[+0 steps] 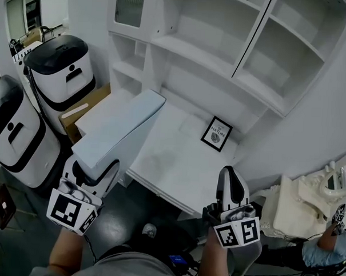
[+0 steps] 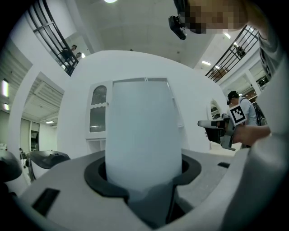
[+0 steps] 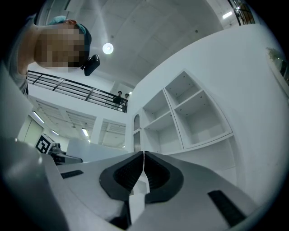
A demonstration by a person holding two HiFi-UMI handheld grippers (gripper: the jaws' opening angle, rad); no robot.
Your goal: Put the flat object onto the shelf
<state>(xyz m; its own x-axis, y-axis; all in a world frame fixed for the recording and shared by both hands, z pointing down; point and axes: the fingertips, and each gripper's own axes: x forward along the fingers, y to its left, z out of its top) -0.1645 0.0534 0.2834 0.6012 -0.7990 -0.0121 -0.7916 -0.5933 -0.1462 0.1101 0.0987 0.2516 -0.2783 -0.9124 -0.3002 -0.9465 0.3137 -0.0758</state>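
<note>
In the head view, the left gripper (image 1: 92, 170) clamps 1 short end of the flat object (image 1: 124, 129), a thick pale slab. Its long axis runs from the fingers up and away toward the white shelf (image 1: 216, 65), and its far end hangs over the left part of the bench (image 1: 172, 163). A small framed picture (image 1: 216, 133) stands on the bench well to the right of it. The right gripper (image 1: 230, 172) is off to the right, apart from the slab, carrying nothing. In the left gripper view, the slab rises straight out between the 2 dark fingers (image 2: 97, 178), which stand fairly wide because they press on its thickness. It blocks most of the shelf unit behind, so slab and shelf look roughly lined up. In the right gripper view, the fingers (image 3: 131, 173) are pressed together with nothing between them, and open shelf bays lie ahead and above. The left hand alone looks set to do the placing. That seems to call for carrying the slab's far end onward along its own length into a bay.
</note>
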